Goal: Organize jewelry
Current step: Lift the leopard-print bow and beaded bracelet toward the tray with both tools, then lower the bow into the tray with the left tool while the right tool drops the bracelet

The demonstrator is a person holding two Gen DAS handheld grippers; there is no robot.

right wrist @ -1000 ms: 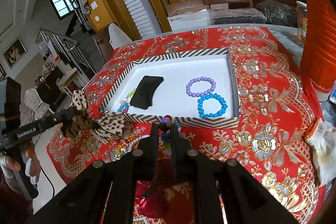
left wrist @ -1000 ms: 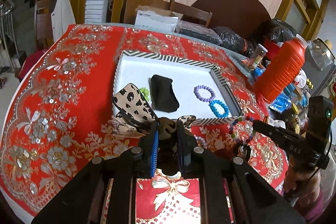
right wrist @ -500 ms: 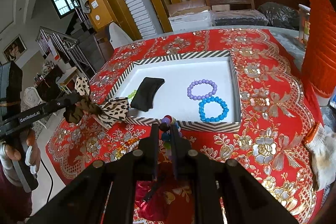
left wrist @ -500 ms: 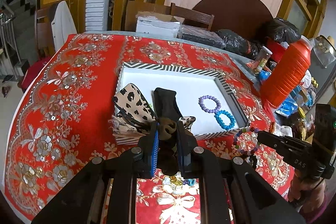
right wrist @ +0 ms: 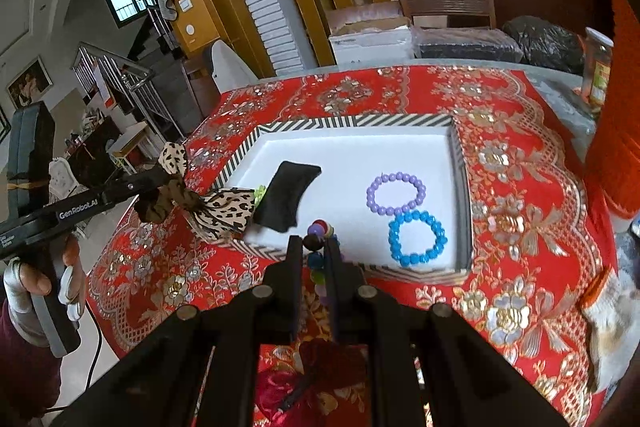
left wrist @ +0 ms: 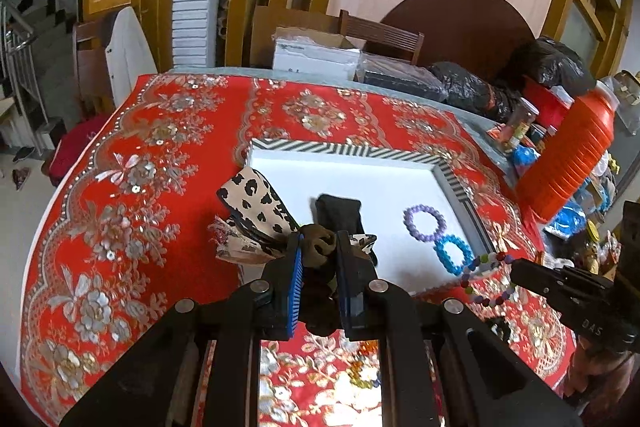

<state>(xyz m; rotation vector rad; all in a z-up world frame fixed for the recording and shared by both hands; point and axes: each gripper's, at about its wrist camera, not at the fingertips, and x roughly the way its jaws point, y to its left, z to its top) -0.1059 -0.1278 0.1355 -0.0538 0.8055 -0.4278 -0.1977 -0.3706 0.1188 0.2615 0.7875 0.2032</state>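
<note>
We have the leopard-print bow (left wrist: 256,211) pinched at its brown knot in the left gripper (left wrist: 318,251), jaws nearly closed, at the tray's (left wrist: 348,149) lower-left rim. The right gripper (right wrist: 313,247) is clamped on a multicoloured bead bracelet (right wrist: 320,231) at the near rim, lower centre. We judge this the carrying-in step; next, lower both over bare white floor and release.

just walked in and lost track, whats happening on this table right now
A person is sorting jewelry into a striped-rim white tray with a handheld claw in each hand. The left claw is shut on a leopard-print bow, held over the tray's near left corner. The right claw is shut on a multicolored bead bracelet at the tray's near edge. A purple bracelet, blue bracelet and black pouch already lie inside.
</note>
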